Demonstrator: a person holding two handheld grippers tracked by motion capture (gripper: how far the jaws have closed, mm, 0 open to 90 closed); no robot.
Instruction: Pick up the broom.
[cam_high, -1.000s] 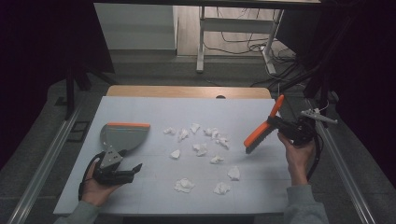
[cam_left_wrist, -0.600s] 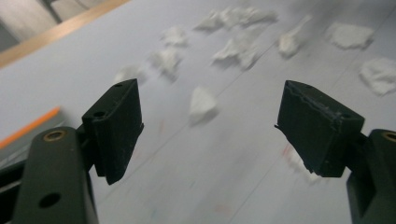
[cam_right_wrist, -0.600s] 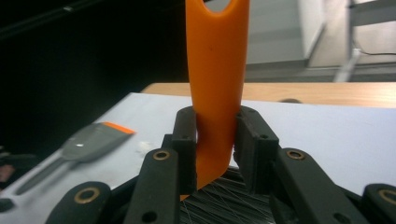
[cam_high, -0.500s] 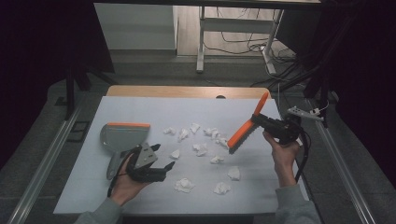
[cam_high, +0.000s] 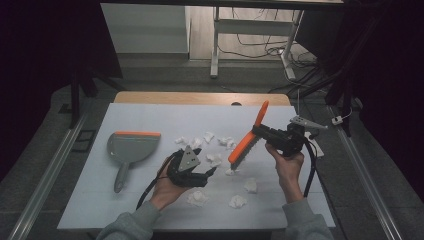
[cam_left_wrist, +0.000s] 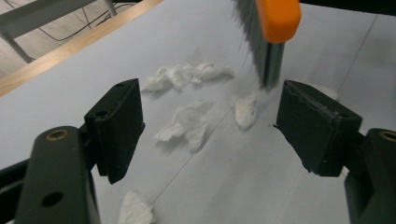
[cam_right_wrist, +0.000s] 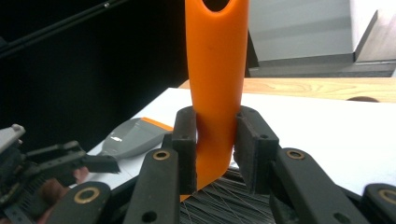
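Brush (cam_high: 248, 140) was clamped by its orange handle in the raised right gripper (cam_high: 265, 134), tilted down toward paper scraps (cam_high: 214, 160) ahead of the wide-open left gripper (cam_high: 207, 174), its top end cut off in the right gripper view.

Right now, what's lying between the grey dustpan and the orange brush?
In the high view, the open left gripper and scattered white paper scraps lie between dustpan and brush.

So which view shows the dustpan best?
The high view: the whole grey dustpan lies on the white table, handle toward the person. The right gripper view catches part of it behind the jaws.
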